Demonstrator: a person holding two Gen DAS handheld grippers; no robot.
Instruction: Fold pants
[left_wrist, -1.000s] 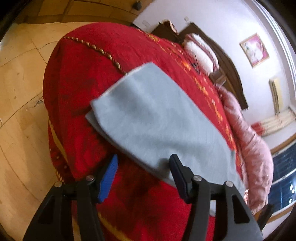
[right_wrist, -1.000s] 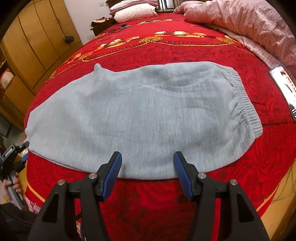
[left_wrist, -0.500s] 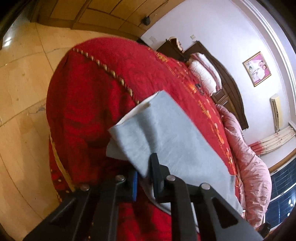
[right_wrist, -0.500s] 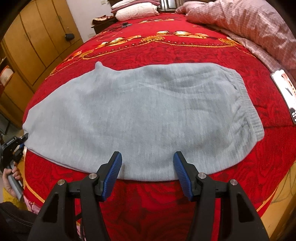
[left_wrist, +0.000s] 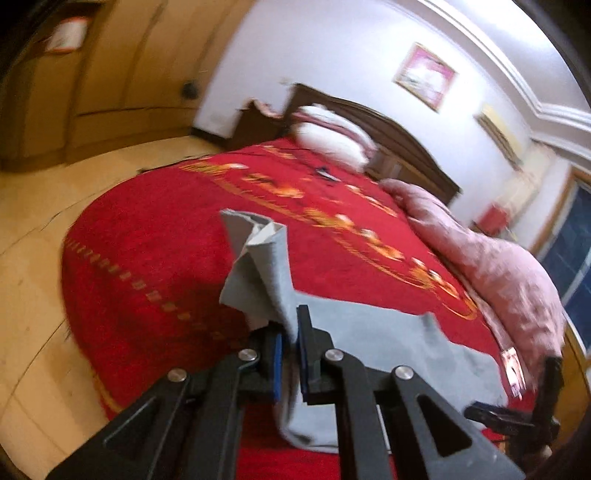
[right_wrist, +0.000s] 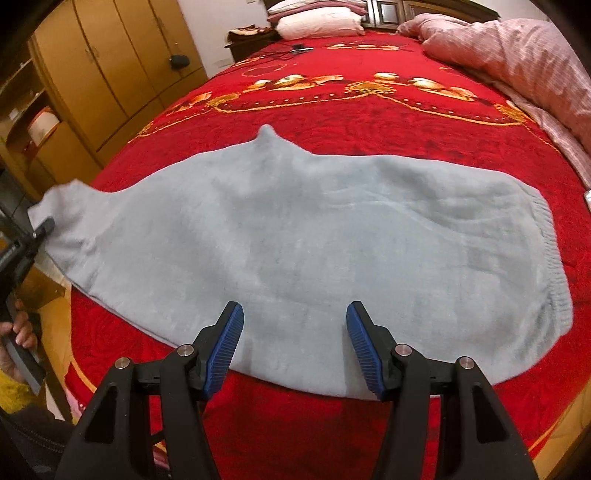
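The left gripper (left_wrist: 290, 345) is clamped on the hem end of the grey sweatpants (right_wrist: 295, 236), its blue-padded fingers pinching a bunched fold of cloth that stands up crumpled above the jaws. In the right wrist view this gripper shows at the far left edge, with the leg end of the sweatpants raised off the bed there and a hand (right_wrist: 20, 328) around its handle below. The right gripper (right_wrist: 295, 343) hangs with its jaws wide apart, holding nothing, just over the near edge of the sweatpants around their middle. The sweatpants lie flat, folded leg on leg, across the red blanket (right_wrist: 369, 122) with gold patterning, the ribbed waistband (right_wrist: 550, 251) to the right. Beyond them a pink quilt (right_wrist: 517, 59) is heaped along the right side, and white pillows (right_wrist: 317, 24) rest at the headboard. A wooden wardrobe (right_wrist: 103, 74) stands to the left.
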